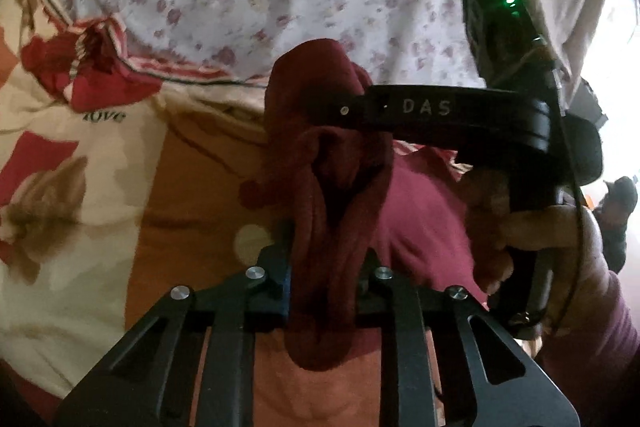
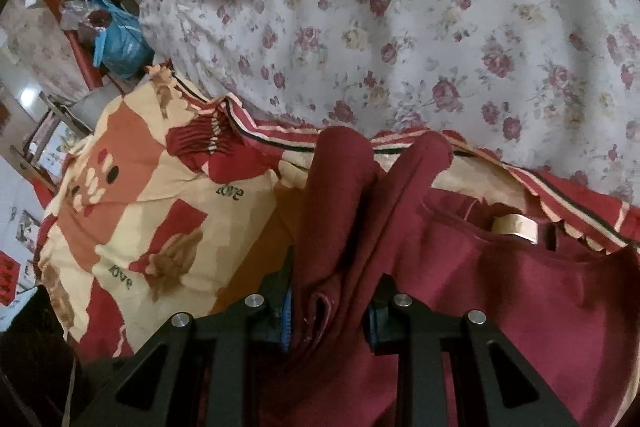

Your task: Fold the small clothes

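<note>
A dark red garment [image 2: 500, 291] lies on the patterned bedcover; a beige neck label [image 2: 514, 225] shows at its collar. My left gripper [image 1: 324, 279] is shut on a bunched fold of the dark red garment [image 1: 320, 219], which stands up between its fingers. My right gripper [image 2: 330, 303] is shut on another bunched edge of the same garment. In the left wrist view the right gripper [image 1: 352, 109] reaches in from the right, its black finger marked "DAS", pressed into the same bunch just beyond my left fingers. The hand [image 1: 560, 239] holding it shows at right.
A cream, orange and red patterned bedcover [image 2: 168, 211] printed with "love" lies under the garment. A white floral sheet [image 2: 400, 7] lies beyond it. A blue plastic bag [image 2: 120, 47] and clutter sit off the bed at far left.
</note>
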### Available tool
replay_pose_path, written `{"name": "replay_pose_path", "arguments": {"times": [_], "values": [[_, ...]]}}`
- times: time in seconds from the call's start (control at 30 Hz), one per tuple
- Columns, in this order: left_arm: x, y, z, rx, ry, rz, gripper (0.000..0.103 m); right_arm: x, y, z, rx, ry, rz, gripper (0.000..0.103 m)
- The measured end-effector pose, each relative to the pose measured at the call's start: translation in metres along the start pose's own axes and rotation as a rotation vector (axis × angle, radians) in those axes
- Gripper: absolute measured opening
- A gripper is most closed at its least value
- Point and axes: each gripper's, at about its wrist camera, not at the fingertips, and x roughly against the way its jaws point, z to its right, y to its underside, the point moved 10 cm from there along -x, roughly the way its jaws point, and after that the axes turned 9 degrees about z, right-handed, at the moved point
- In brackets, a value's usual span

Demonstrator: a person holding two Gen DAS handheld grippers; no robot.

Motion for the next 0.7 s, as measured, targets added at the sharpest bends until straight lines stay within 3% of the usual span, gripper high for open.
{"name": "replay_pose_path", "arguments": {"times": [0.3,0.53,0.7], "values": [[0.014,0.0,0.106,-0.206,0.103,0.014,0.017,0.072,-0.013,0.039,-0.004,0.018,0.042,0.023],[-0.043,0.024,0.188,-0.261,0.222,-0.063,0.017,0.129,0.006,0.131,-0.052,0.147,0.059,0.019],[-0.108,0.066,0.21,-0.264,0.219,-0.199,0.017,0.112,0.039,0.206,-0.161,0.257,0.007,0.019]]}}
